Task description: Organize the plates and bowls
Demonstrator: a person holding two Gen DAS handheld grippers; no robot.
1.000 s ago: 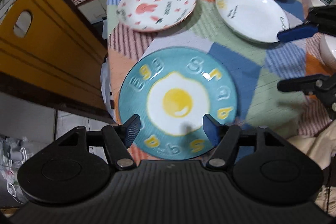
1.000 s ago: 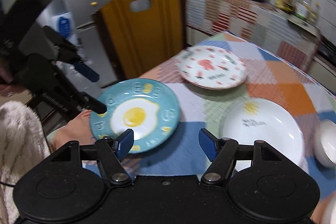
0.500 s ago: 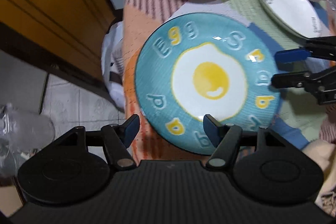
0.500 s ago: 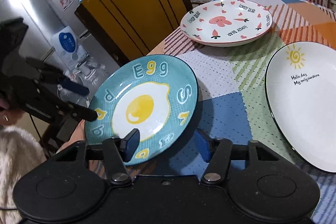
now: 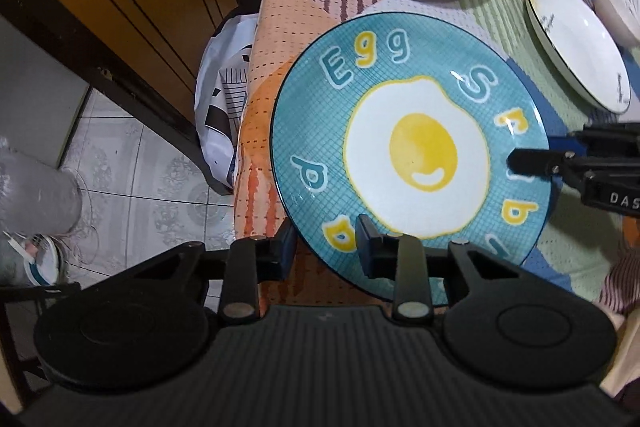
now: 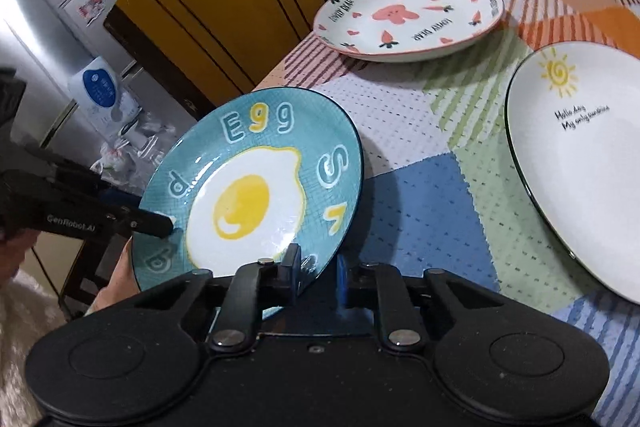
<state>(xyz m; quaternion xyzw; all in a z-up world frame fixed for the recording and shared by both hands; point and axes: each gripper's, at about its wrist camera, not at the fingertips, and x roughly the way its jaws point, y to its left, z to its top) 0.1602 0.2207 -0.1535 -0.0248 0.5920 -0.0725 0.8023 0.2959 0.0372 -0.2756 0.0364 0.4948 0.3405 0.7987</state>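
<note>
left gripper (image 5: 326, 241): jaws pinching plate rim | right gripper (image 6: 316, 273): jaws pinching rim

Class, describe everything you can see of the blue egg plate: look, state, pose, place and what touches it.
The blue egg plate is round and glazed, ceramic by its look, with a teal grid pattern, a fried egg painted in the middle and raised letters round the rim. It sits tilted at the corner of the patchwork tablecloth. The left claw and the right claw each pinch its rim from different sides.

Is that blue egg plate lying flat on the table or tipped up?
Tipped up. The egg plate slants, one edge raised, its rim clamped by the right gripper and the left gripper.
</note>
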